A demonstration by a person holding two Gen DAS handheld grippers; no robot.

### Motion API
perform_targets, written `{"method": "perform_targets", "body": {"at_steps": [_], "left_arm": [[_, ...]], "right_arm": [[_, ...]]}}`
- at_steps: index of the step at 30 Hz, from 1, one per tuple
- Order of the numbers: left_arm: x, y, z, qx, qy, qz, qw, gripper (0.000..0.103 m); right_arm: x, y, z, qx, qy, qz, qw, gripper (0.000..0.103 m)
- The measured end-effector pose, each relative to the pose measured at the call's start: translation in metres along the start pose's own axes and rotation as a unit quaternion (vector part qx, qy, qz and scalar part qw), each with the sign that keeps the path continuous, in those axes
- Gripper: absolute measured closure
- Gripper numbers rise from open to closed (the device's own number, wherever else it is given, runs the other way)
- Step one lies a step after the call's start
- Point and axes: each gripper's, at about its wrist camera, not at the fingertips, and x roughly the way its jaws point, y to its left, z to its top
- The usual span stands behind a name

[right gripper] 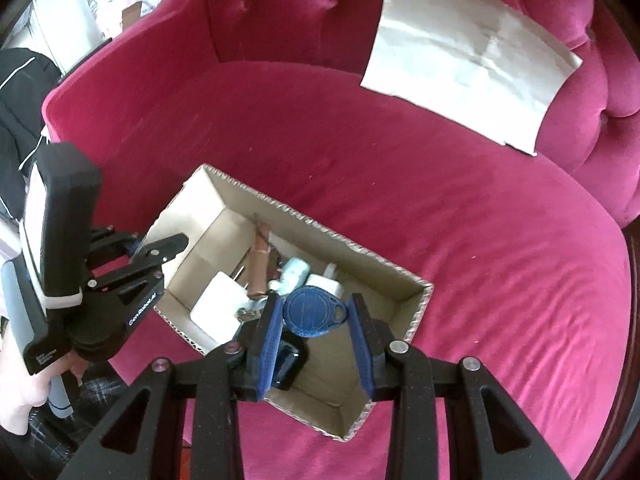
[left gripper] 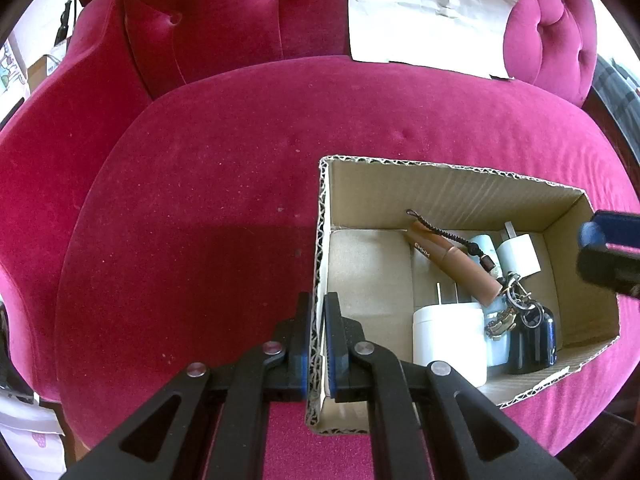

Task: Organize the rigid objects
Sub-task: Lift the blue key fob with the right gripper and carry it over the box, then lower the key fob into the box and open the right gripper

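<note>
An open cardboard box (left gripper: 440,166) sits on a pink velvet sofa seat (left gripper: 200,200). My left gripper (left gripper: 318,312) is shut on the box's left wall, one finger inside and one outside. In the box lie a white charger (left gripper: 448,344), a brown stick with a cord (left gripper: 452,264), a smaller white plug (left gripper: 518,258) and keys with a black fob (left gripper: 532,340). In the right wrist view my right gripper (right gripper: 316,316) hangs over the box (right gripper: 360,248), shut on a round blue key tag (right gripper: 314,310). The left gripper (right gripper: 158,246) shows there clamped on the wall.
A pale flat sheet (right gripper: 468,56) leans against the tufted sofa back (right gripper: 280,12). A hand (right gripper: 24,392) grips the left tool's handle at the lower left. Bare seat cushion (right gripper: 480,240) spreads to the right of the box. Room clutter shows beyond the left armrest.
</note>
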Motion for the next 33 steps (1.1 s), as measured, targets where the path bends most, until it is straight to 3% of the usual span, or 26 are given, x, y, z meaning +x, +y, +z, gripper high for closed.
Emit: {"method": "perform_targets", "body": {"at_steps": [15, 26, 32, 33], "left_arm": [[0.000, 0.000, -0.001, -0.001, 0.000, 0.000, 1.0000, 0.097], [0.000, 0.001, 0.000, 0.000, 0.000, 0.000, 1.0000, 0.097], [0.000, 0.001, 0.000, 0.000, 0.000, 0.000, 1.0000, 0.097], [0.000, 0.001, 0.000, 0.000, 0.000, 0.000, 1.0000, 0.097]], "right_arm": [[0.018, 0.023, 0.005, -0.014, 0.017, 0.005, 1.000, 0.068], [0.014, 0.026, 0.008, -0.013, 0.005, -0.002, 1.000, 0.067], [0.008, 0.023, 0.010, -0.006, -0.014, -0.009, 1.000, 0.026], [0.006, 0.022, 0.011, -0.003, -0.020, -0.012, 1.000, 0.015]]}}
